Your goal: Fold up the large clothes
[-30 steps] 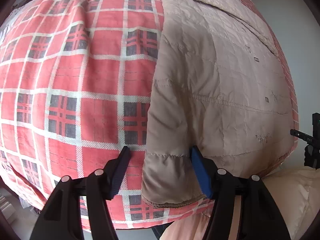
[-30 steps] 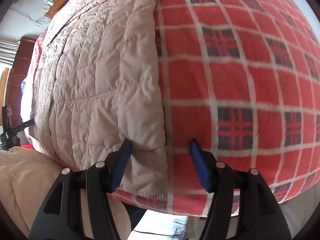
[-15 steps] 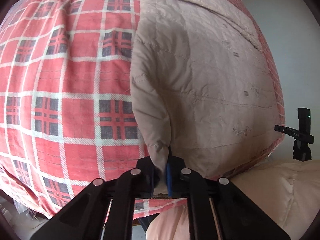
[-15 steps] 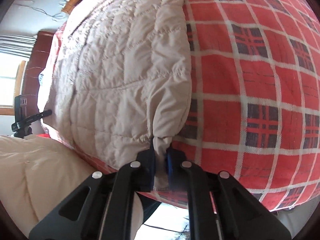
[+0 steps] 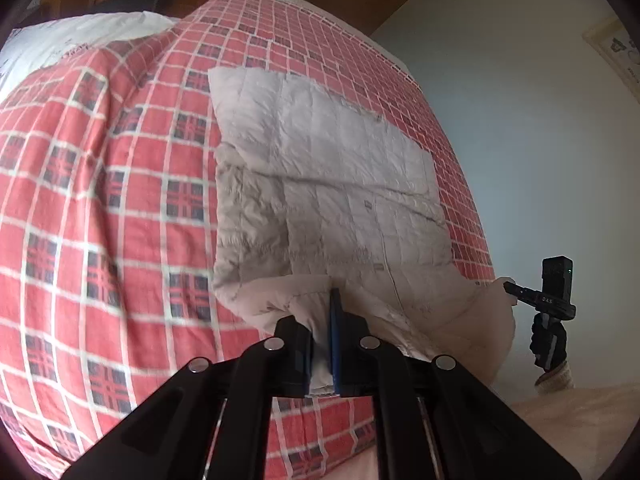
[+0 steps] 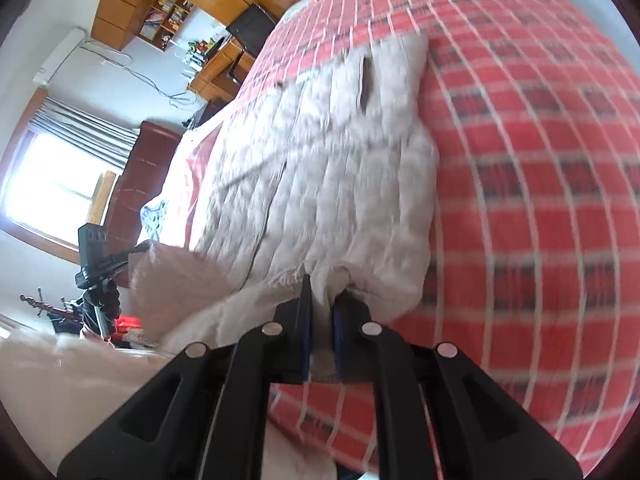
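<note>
I had the left gripper [image 5: 322,344] clamped on the near hem of the beige quilted jacket [image 5: 328,200], fabric bunched between its blue pads. The right gripper [image 6: 322,332] was likewise closed on the jacket [image 6: 328,184] at its own near corner. The jacket lay spread on the red plaid blanket [image 5: 100,208] covering the bed, its near edge raised off the blanket and curling where I held it, the far part flat. In the left wrist view I saw the right gripper's camera mount [image 5: 554,292] beside the jacket's edge. The right wrist view was blurred.
</note>
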Available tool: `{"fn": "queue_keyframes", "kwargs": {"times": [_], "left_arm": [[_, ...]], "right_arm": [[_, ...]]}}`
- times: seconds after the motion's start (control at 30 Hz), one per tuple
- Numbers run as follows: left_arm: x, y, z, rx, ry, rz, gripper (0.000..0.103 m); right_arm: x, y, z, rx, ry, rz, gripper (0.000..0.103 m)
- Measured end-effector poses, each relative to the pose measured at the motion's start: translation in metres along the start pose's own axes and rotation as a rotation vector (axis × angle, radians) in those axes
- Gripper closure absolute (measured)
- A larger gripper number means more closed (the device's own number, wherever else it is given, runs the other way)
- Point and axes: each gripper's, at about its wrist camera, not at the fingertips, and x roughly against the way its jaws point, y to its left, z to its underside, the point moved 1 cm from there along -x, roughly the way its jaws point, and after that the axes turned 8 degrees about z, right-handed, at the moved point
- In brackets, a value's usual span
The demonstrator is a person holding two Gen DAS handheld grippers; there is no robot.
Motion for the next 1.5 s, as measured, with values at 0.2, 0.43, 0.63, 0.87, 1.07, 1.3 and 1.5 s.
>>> {"fn": "queue_keyframes", "kwargs": {"times": [0.2, 0.43, 0.63, 0.87, 1.07, 1.3, 1.5], "left_arm": [[-0.033, 0.023, -0.057, 0.029, -0.075, 0.012, 0.096], [-0.08, 0.062, -0.111, 0.108, -0.091, 0.018, 0.096], [-0.115, 0.09, -0.132, 0.181, -0.031, 0.011, 0.094], [-0.11, 0.105, -0.148, 0.287, -0.004, 0.156, 0.088], [-0.078, 0.105, -0.152, 0.363, -0.081, 0.369, 0.073], [-0.055, 0.105, -0.153, 0.306, -0.197, 0.237, 0.063], [-0.087, 0.098, -0.15, 0.152, -0.101, -0.019, 0.051]], "right_arm": [[-0.013, -0.023, -0.062, -0.04, -0.034, 0.008, 0.095], [-0.05, -0.063, -0.12, -0.14, -0.031, -0.023, 0.095], [-0.089, -0.08, -0.146, -0.198, 0.034, -0.015, 0.092], [-0.087, -0.09, -0.155, -0.258, 0.063, -0.077, 0.07], [-0.059, -0.09, -0.159, -0.235, -0.031, -0.021, 0.025], [-0.065, -0.084, -0.159, -0.177, -0.029, 0.054, 0.025], [-0.1, -0.079, -0.159, -0.151, 0.017, 0.112, 0.024]]}}
